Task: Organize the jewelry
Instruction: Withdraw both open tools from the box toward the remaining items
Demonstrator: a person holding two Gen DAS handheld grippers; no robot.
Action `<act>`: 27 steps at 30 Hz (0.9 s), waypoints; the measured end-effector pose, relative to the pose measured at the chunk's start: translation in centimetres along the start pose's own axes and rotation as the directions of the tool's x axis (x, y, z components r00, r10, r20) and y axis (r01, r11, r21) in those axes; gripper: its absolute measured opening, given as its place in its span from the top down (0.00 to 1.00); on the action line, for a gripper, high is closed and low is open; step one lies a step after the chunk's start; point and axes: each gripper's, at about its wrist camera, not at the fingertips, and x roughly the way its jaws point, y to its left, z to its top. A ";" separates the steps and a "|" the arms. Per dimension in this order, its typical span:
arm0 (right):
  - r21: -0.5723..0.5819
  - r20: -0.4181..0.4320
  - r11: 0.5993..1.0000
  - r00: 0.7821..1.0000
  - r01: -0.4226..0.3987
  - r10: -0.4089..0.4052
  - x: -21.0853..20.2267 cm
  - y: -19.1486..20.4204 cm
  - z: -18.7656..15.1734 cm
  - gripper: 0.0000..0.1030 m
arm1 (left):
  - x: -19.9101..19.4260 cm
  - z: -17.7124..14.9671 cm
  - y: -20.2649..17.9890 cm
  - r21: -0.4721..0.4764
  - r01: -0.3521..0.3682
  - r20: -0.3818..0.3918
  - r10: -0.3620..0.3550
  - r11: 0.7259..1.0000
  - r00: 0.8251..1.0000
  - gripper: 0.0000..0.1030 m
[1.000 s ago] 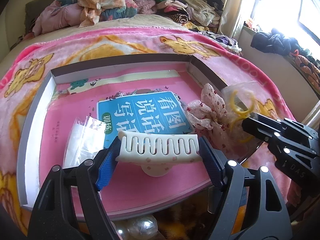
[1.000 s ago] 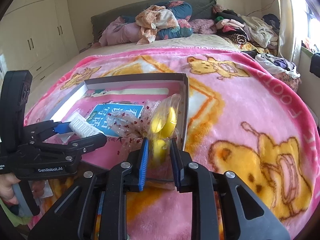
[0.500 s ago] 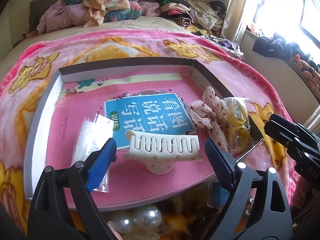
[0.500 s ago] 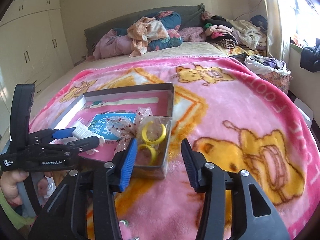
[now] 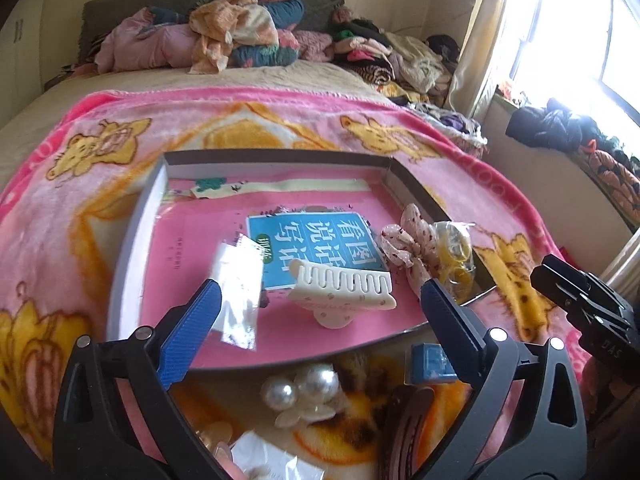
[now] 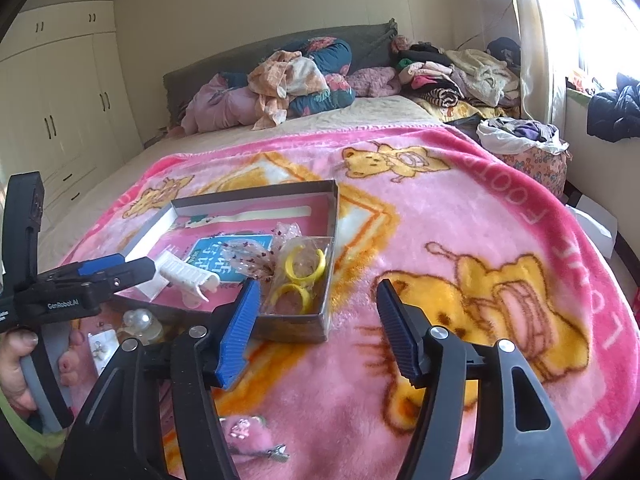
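— Two releases since a second ago: the left gripper [image 5: 316, 308] was clamped on the white hair claw [image 5: 342, 294], and the right gripper [image 6: 316, 320] was pinching the bag of yellow rings [image 6: 300, 276]. Both pairs of fingers have just been opening and now stand apart, gripping nothing.

— Where does the claw lie now?

— On the pink floor of the shallow box [image 5: 136, 240], partly on the blue booklet [image 5: 316, 248]. In the left wrist view it sits between the blue pads but farther out, touching neither. Both grippers have drawn back, so the box looks smaller.

— And its direction?

— Long axis across the view, from one finger toward the other; its teeth point away from the camera, its rounded handle toward it.

— The rings?

— In the near right corner of the box, beside the spotted scrunchie [image 5: 404, 240], just beyond the right gripper's left finger [image 6: 236, 336]. The box rests on the pink blanket [image 6: 460, 248] on the bed.
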 end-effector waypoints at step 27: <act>-0.042 0.046 0.999 0.999 -0.015 0.017 -5.1 3.2 -0.9 0.36 | -7.5 -2.5 3.5 -0.053 -0.031 0.088 0.035 0.998 0.995 0.11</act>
